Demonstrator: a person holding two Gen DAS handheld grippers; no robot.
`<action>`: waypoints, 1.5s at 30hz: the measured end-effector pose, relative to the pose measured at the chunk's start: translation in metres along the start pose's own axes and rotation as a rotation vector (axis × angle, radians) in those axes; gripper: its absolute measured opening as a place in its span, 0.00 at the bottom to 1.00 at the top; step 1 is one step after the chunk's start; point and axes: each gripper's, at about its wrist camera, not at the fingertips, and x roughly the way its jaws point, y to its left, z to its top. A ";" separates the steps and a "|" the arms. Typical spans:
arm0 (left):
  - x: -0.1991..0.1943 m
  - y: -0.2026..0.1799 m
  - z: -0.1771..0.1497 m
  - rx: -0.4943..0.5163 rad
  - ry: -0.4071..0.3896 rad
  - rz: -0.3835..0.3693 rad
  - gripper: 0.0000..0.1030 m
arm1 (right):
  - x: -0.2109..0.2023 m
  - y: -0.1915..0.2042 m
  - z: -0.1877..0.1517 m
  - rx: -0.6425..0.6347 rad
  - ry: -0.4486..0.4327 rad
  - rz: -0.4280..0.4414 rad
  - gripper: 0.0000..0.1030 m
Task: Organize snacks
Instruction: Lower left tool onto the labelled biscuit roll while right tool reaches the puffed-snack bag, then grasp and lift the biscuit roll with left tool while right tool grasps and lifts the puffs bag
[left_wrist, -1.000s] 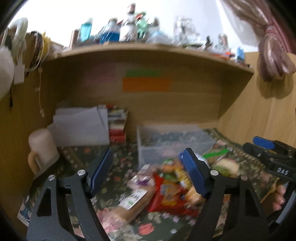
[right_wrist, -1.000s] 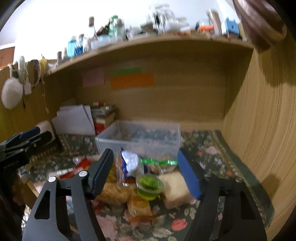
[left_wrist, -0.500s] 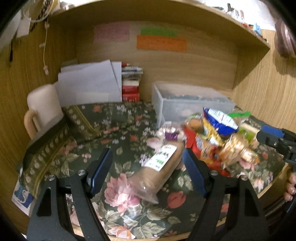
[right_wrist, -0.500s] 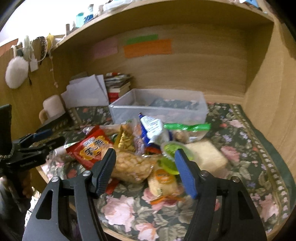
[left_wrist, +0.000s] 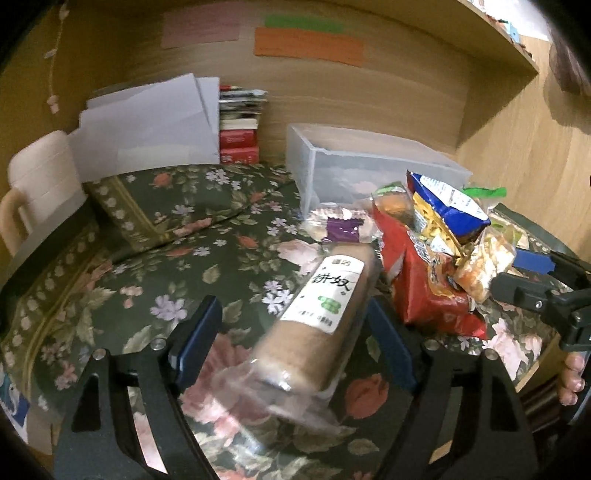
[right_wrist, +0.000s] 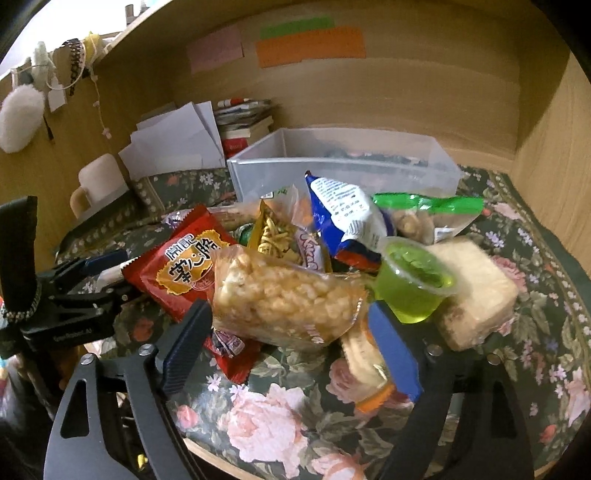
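Observation:
A pile of snacks lies on the floral cloth before a clear plastic bin (left_wrist: 354, 166), also in the right wrist view (right_wrist: 343, 166). My left gripper (left_wrist: 295, 336) is open, its fingers either side of a long brown biscuit roll (left_wrist: 314, 317). My right gripper (right_wrist: 291, 332) is open around a clear bag of puffed rice cake (right_wrist: 280, 295). Beside it are a red snack bag (right_wrist: 184, 262), a blue bag (right_wrist: 343, 214), a green jelly cup (right_wrist: 413, 277) and a pale cake block (right_wrist: 476, 288). The red bag (left_wrist: 424, 280) and blue bag (left_wrist: 447, 206) also show in the left wrist view.
A cream mug (left_wrist: 40, 188) stands at the left, with white papers (left_wrist: 147, 129) and stacked books (left_wrist: 240, 133) against the wooden back wall. A wooden side wall (right_wrist: 554, 147) closes the right. The desk's front edge (right_wrist: 240, 458) is just below my right gripper.
Both grippers have dropped and moved in toward the snacks. The left now straddles the biscuit roll and the right straddles the puffed rice bag.

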 end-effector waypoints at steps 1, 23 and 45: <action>0.006 0.000 0.001 0.001 0.010 -0.009 0.79 | 0.001 0.000 0.000 0.002 0.002 0.000 0.85; 0.016 -0.006 0.006 0.004 0.006 -0.066 0.37 | 0.024 0.008 0.006 -0.067 -0.010 -0.023 0.74; -0.044 0.008 0.038 -0.025 -0.132 0.030 0.37 | -0.018 0.007 0.035 -0.075 -0.164 -0.021 0.73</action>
